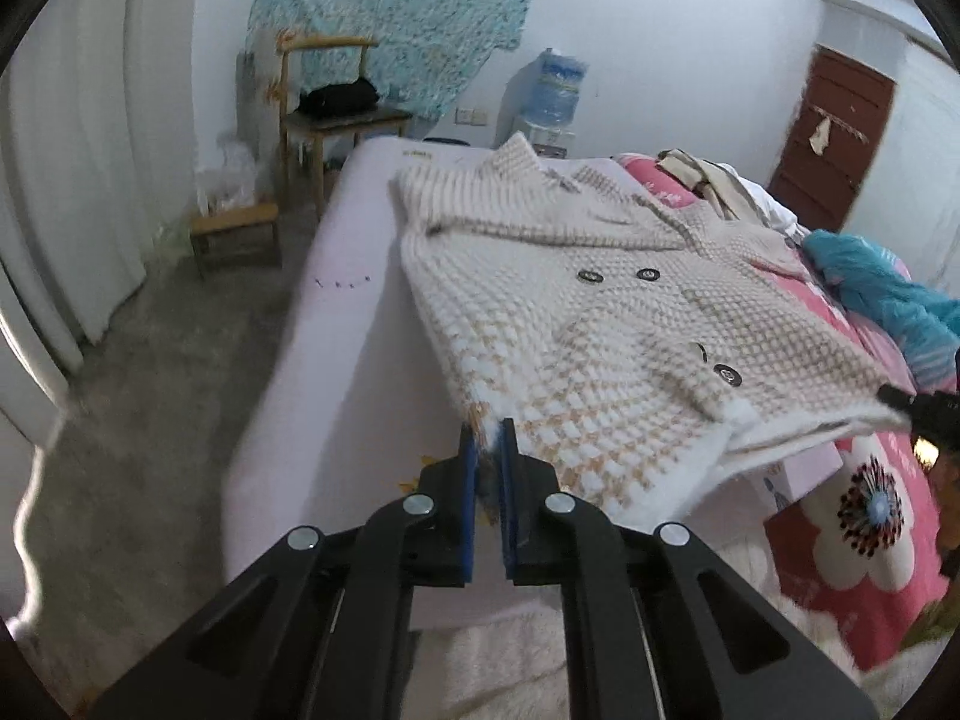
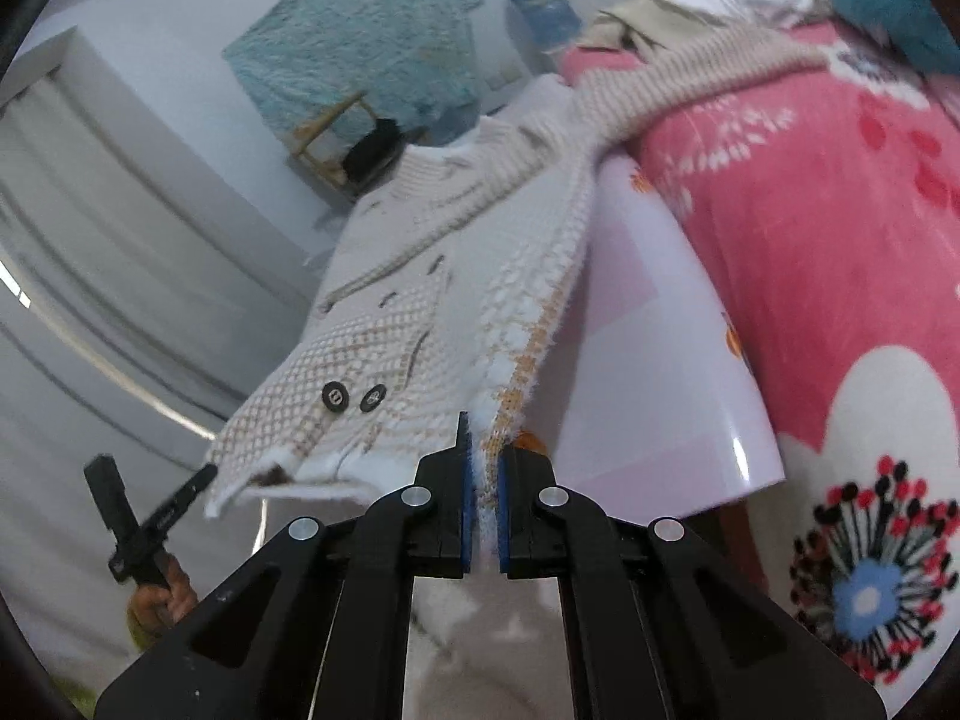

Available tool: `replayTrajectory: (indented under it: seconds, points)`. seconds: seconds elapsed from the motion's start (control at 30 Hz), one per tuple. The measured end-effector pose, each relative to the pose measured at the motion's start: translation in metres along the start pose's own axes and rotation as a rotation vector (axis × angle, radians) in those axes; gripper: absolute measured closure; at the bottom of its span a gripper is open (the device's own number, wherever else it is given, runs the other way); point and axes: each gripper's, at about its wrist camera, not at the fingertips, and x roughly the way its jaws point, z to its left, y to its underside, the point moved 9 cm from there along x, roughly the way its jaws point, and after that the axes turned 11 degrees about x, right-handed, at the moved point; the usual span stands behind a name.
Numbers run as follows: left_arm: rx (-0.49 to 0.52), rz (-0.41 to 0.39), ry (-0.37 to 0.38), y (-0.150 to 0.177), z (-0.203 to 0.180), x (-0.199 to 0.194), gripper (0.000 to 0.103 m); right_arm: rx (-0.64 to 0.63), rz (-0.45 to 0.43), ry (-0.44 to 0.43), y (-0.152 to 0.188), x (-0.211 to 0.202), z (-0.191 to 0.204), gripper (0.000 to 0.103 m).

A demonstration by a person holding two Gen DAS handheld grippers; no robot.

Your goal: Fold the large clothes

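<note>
A cream and beige knitted coat (image 1: 600, 300) with dark buttons lies across a bed, its near hem lifted off the sheet. My left gripper (image 1: 489, 438) is shut on the hem's left corner, white fuzzy knit pinched between its blue pads. In the right wrist view the same coat (image 2: 432, 312) hangs stretched towards me, and my right gripper (image 2: 483, 450) is shut on its other bottom corner. The right gripper's black tip (image 1: 918, 408) shows at the far right of the left wrist view. The left gripper (image 2: 204, 474) appears at lower left of the right wrist view, held by a hand.
The bed has a pale lilac sheet (image 1: 354, 312) and a pink flowered blanket (image 2: 810, 228) on the right. A teal garment (image 1: 882, 294) and other clothes lie at the bed's far right. A wooden chair (image 1: 336, 114), a low stool (image 1: 237, 234) and a water dispenser (image 1: 555, 90) stand beyond.
</note>
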Motion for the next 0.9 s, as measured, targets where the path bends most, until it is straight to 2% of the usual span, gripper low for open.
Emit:
replayTrajectory:
  seconds: [0.1, 0.2, 0.23, 0.3, 0.37, 0.4, 0.47, 0.57, 0.6, 0.67, 0.7, 0.73, 0.8, 0.83, 0.9]
  points:
    - [0.023, 0.065, 0.009, 0.020, -0.001, -0.006, 0.097, 0.045, 0.058, 0.018, 0.024, 0.000, -0.019, 0.099]
    - [0.004, 0.195, 0.027, 0.064, 0.001, 0.015, 0.095, 0.173, 0.169, 0.059, 0.058, 0.027, -0.065, 0.098]
    - [0.006, 0.229, 0.027, 0.074, 0.002, 0.024, 0.093, 0.197, 0.207, 0.120, 0.071, 0.041, -0.085, 0.096]
    - [0.037, 0.300, -0.021, 0.097, 0.008, 0.040, 0.093, 0.196, 0.231, 0.248, 0.078, 0.050, -0.110, 0.086]
    - [0.063, 0.332, -0.095, 0.103, 0.023, 0.041, 0.093, 0.155, 0.206, 0.331, 0.074, 0.042, -0.118, 0.083]
    - [0.054, 0.320, -0.083, 0.099, 0.025, 0.036, 0.093, 0.134, 0.185, 0.341, 0.069, 0.036, -0.117, 0.075]
    - [0.034, 0.281, -0.053, 0.090, 0.029, 0.025, 0.091, 0.070, 0.112, 0.338, 0.053, 0.017, -0.106, 0.066]
    - [0.061, 0.231, 0.011, 0.074, 0.015, 0.018, 0.086, -0.071, 0.063, 0.311, 0.042, 0.013, -0.071, 0.061]
    - [0.078, 0.214, 0.059, 0.070, -0.001, 0.017, 0.083, -0.124, 0.064, 0.282, 0.042, 0.017, -0.056, 0.055]
    - [0.130, 0.180, 0.186, 0.060, -0.038, 0.018, 0.066, -0.259, 0.114, 0.199, 0.054, 0.040, -0.017, 0.050]
    - [0.160, 0.174, 0.225, 0.057, -0.052, 0.020, 0.062, -0.326, 0.139, 0.180, 0.062, 0.052, -0.001, 0.048]
    - [0.232, 0.164, 0.269, 0.055, -0.078, 0.024, 0.058, -0.397, 0.163, 0.169, 0.069, 0.066, 0.013, 0.046]
    - [0.334, 0.163, 0.283, 0.054, -0.107, 0.032, 0.056, -0.557, 0.203, 0.154, 0.089, 0.091, 0.037, 0.044]
    - [0.407, 0.160, 0.273, 0.054, -0.122, 0.038, 0.055, -0.657, 0.223, 0.159, 0.100, 0.105, 0.047, 0.044]
    - [0.491, 0.147, 0.244, 0.055, -0.136, 0.046, 0.055, -0.789, 0.228, 0.180, 0.118, 0.117, 0.055, 0.044]
